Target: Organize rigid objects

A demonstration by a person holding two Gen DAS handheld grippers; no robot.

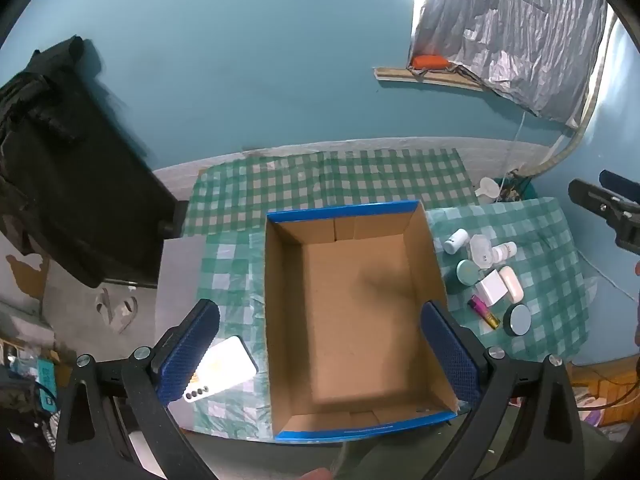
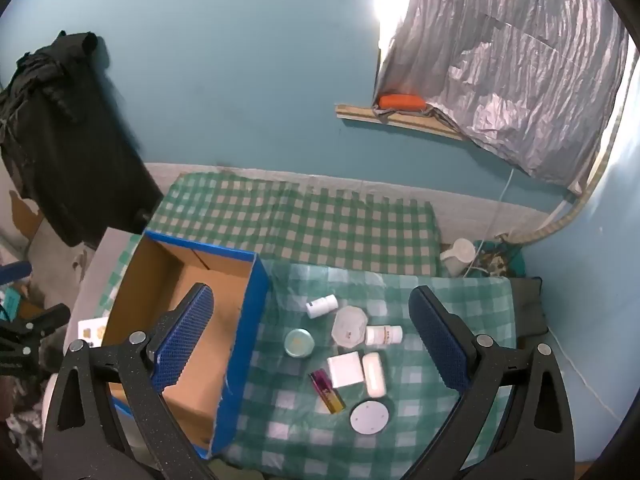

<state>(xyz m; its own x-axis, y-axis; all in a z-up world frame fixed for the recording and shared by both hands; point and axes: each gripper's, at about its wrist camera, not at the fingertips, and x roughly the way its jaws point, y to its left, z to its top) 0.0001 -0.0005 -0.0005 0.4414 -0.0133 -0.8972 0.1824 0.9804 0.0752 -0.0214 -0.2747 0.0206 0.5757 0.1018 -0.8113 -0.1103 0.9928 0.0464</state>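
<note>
An empty cardboard box (image 1: 344, 210) with a blue rim sits on the green checked cloth. My left gripper (image 1: 320, 310) hangs open above it with nothing between its fingers. To the right of the box (image 2: 244, 332) lie small items: two white bottles (image 2: 322, 305) (image 2: 384, 335), a clear faceted container (image 2: 349, 326), a teal round tin (image 2: 299, 342), a white square box (image 2: 345, 369), a white oblong case (image 2: 374, 374), a purple and yellow lighter (image 2: 327, 391) and a round grey-lidded jar (image 2: 369, 417). My right gripper (image 2: 312, 294) hovers open above them, holding nothing.
A white phone (image 1: 224, 368) lies left of the box near the table's edge. Dark clothing (image 1: 68, 168) hangs at the left. A white jug (image 2: 458, 256) stands behind the cloth at the right, below a foil-covered window (image 2: 512, 80). A teal wall backs the table.
</note>
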